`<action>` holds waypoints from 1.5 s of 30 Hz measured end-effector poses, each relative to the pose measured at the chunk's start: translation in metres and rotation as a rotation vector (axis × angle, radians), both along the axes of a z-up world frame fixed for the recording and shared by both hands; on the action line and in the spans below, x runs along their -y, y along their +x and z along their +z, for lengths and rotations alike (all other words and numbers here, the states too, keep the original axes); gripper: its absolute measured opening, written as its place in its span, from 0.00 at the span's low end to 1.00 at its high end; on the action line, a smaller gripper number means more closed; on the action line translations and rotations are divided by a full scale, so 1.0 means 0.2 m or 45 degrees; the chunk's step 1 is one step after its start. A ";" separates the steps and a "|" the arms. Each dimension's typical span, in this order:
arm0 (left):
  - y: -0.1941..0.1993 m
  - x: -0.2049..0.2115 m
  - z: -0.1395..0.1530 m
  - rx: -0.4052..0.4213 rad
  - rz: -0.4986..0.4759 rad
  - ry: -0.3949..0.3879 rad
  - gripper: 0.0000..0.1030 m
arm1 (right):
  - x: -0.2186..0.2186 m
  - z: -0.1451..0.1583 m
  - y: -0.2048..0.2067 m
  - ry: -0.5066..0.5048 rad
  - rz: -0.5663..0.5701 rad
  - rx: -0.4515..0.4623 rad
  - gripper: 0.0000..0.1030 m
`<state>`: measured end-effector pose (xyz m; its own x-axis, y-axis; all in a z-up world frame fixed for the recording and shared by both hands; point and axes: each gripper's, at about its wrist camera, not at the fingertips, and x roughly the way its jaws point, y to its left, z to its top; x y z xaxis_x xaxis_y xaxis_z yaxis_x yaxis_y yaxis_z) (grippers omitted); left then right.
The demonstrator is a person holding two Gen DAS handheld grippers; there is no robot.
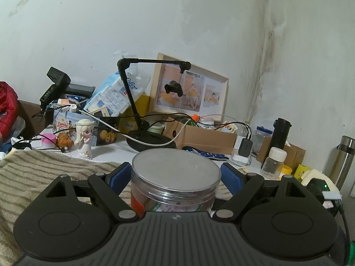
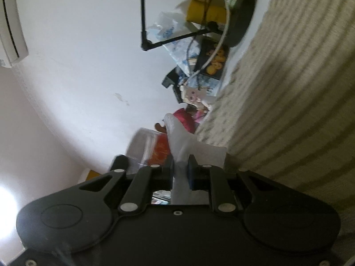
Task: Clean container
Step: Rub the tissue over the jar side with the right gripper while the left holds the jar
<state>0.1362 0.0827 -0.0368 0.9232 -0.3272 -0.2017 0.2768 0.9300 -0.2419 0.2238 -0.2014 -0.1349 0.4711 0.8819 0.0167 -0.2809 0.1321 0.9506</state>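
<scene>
Level left gripper (image 1: 176, 175) clasps the upright container (image 1: 175, 177); the right gripper (image 2: 180, 168), rolled sideways, pinches a white wipe (image 2: 179, 139).

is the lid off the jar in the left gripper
No, a flat silver lid sits on the clear jar between the left gripper pads.

Clear plastic container (image 1: 175, 190) (matt lid), rough towel (image 1: 44, 177).

- A pale wall (image 1: 155, 22) stood behind the cluttered table (image 1: 115, 153), with dark, possibly damp, stains down the corner (image 1: 264, 66).
- A framed photo collage (image 1: 190, 88) leaned against the wall.
- A striped towel (image 1: 44, 177) covered the near surface.
- A white air conditioner (image 2: 11, 22) hung high on the wall.
</scene>
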 end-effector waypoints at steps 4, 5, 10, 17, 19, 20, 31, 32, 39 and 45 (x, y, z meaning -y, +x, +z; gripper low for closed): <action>0.00 -0.02 -0.01 0.015 -0.037 0.000 0.85 | -0.01 0.06 0.03 0.040 0.024 0.033 0.14; 0.00 -0.03 -0.01 0.019 -0.050 0.001 0.85 | -0.01 0.08 0.04 0.045 0.030 0.039 0.14; -0.01 -0.06 -0.02 0.043 -0.123 0.019 0.85 | -0.02 0.14 0.09 0.071 0.060 0.071 0.14; -0.01 -0.05 -0.03 0.078 -0.215 0.088 0.85 | -0.01 0.09 0.15 0.107 0.100 0.021 0.14; -0.01 -0.04 -0.03 0.080 -0.237 0.113 0.84 | 0.00 0.05 0.15 0.092 0.096 -0.015 0.14; -0.01 -0.04 -0.03 0.080 -0.247 0.124 0.85 | 0.01 0.03 0.14 0.087 0.096 -0.031 0.14; -0.01 -0.07 -0.02 0.073 -0.216 0.136 0.85 | -0.02 -0.05 0.08 -0.090 0.100 -0.002 0.14; -0.02 -0.06 -0.02 0.074 -0.212 0.147 0.85 | -0.02 -0.04 0.08 -0.110 0.103 0.019 0.14; -0.02 0.04 -0.03 0.030 -0.105 0.265 0.85 | -0.04 -0.03 0.07 -0.177 0.106 0.129 0.14; 0.01 0.14 -0.05 0.003 -0.006 0.361 0.84 | -0.05 -0.03 0.07 -0.193 0.112 0.139 0.14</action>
<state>0.1376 0.0556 -0.0461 0.9222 -0.2623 -0.2841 0.2816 0.9591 0.0286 0.2371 -0.1920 -0.1400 0.3949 0.9158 -0.0728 -0.3980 0.2420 0.8849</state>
